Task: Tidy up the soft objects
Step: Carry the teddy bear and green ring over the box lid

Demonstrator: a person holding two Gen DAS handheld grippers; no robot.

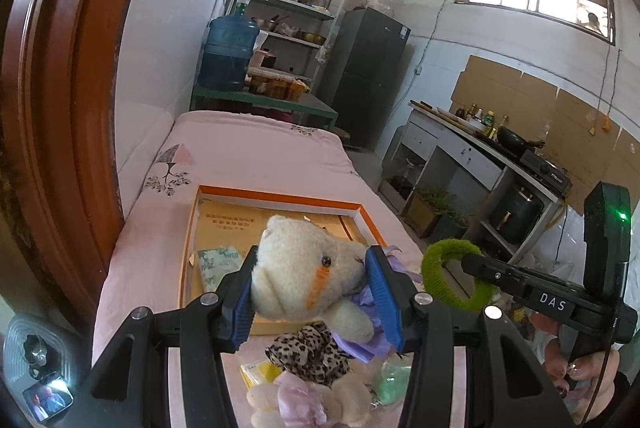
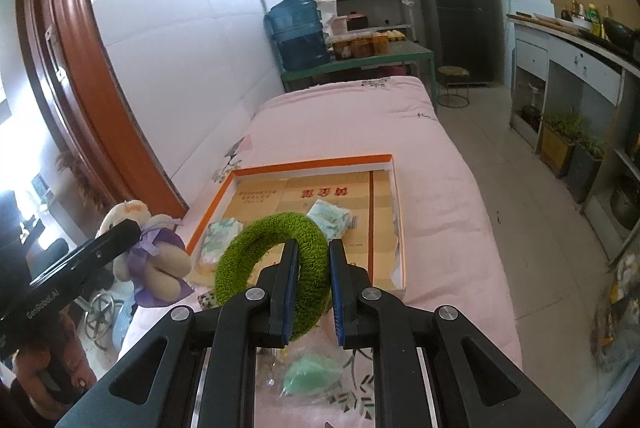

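Note:
My left gripper is shut on the head of a cream teddy bear in a purple dress, held above the near edge of an orange-rimmed shallow box. In the right wrist view the bear hangs at the left from the left gripper. My right gripper is shut on the band of a fuzzy green ring, over the box. The left wrist view shows the ring to the right of the bear on the right gripper.
The box lies on a pink bed cover and holds tissue packets. On the bed under my grippers lie a leopard scrunchie, another plush and a green packet. A brown door frame stands left, a kitchen counter right.

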